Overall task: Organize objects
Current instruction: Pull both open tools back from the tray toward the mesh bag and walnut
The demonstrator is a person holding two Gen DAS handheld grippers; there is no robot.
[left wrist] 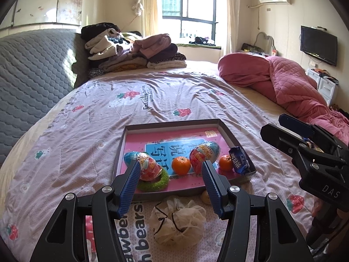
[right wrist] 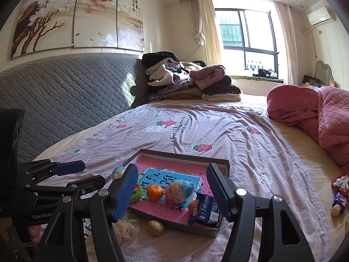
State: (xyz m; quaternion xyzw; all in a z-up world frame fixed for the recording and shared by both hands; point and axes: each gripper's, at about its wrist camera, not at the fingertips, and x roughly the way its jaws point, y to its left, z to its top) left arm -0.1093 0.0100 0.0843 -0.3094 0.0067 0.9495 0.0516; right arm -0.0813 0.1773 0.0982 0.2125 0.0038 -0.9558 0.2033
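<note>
A shallow box tray (left wrist: 172, 124) with a pink floor lies on the bedspread. In it are two foil toy eggs (left wrist: 148, 166) (left wrist: 204, 152), two oranges (left wrist: 181, 165) (left wrist: 226, 162), a blue snack packet (left wrist: 238, 159) and a green knitted ring (left wrist: 156, 183). Just in front of the tray lie a white mesh pouf (left wrist: 177, 222) and a walnut (left wrist: 205, 196). My left gripper (left wrist: 171, 164) hovers open and empty above the tray's near edge. To its right, my right gripper (right wrist: 172, 168) is also open and empty, over the tray's (right wrist: 185, 154) near right corner.
The bed carries folded clothes (left wrist: 135, 50) at the back and a pink quilt (left wrist: 283, 80) on the right. A grey padded headboard (left wrist: 32, 76) runs along the left. A red item (right wrist: 341, 182), a second blue packet (right wrist: 340, 200) and another walnut (right wrist: 336, 210) lie far right.
</note>
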